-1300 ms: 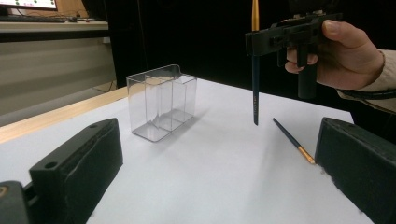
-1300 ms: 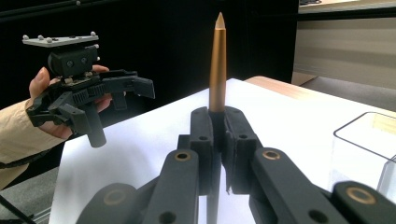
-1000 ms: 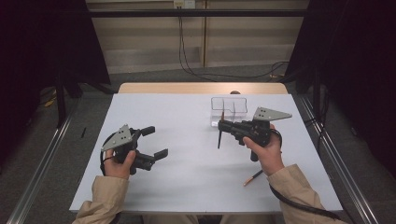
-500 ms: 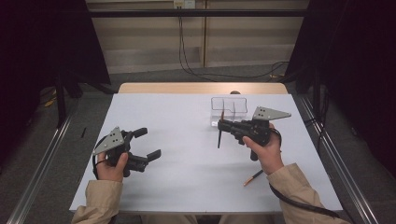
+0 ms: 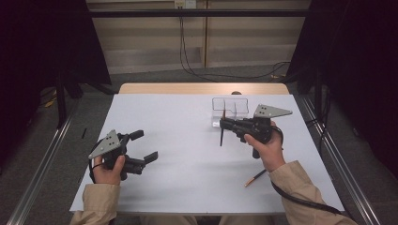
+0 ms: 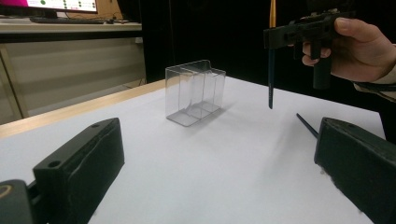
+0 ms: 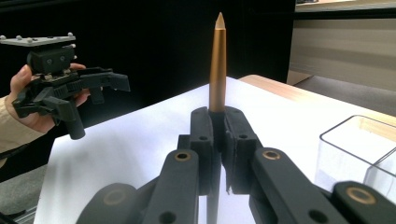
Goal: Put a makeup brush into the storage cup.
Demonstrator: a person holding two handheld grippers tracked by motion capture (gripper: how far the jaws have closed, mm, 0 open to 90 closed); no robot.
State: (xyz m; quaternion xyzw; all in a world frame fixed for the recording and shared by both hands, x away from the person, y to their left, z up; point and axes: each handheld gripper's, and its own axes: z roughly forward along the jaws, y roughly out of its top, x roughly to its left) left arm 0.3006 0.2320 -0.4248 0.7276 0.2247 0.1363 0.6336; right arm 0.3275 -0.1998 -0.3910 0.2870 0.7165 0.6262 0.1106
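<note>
My right gripper [image 5: 223,124] is shut on a slim orange-and-dark pencil [image 5: 222,133], held upright above the white table [image 5: 187,117] just in front of a clear divided box [image 5: 230,107]. In the right gripper view the pencil's orange end [image 7: 217,65] points up from between the closed jaws of my right gripper [image 7: 218,128]. My left gripper [image 5: 145,145] is low over the table's left side, open and holding nothing. In the left gripper view its jaws stand wide apart, my left gripper [image 6: 217,140] facing the clear box [image 6: 195,92] and the hanging pencil [image 6: 270,79].
A second pencil [image 5: 256,177] lies on the table near the person's right forearm, and its dark tip [image 6: 307,126] shows beside my left gripper's right jaw. The clear box's corner [image 7: 359,154] stands just right of my right gripper. Dark curtains flank the table.
My left gripper has drifted left, staying open. The right gripper and its pencil have held still.
</note>
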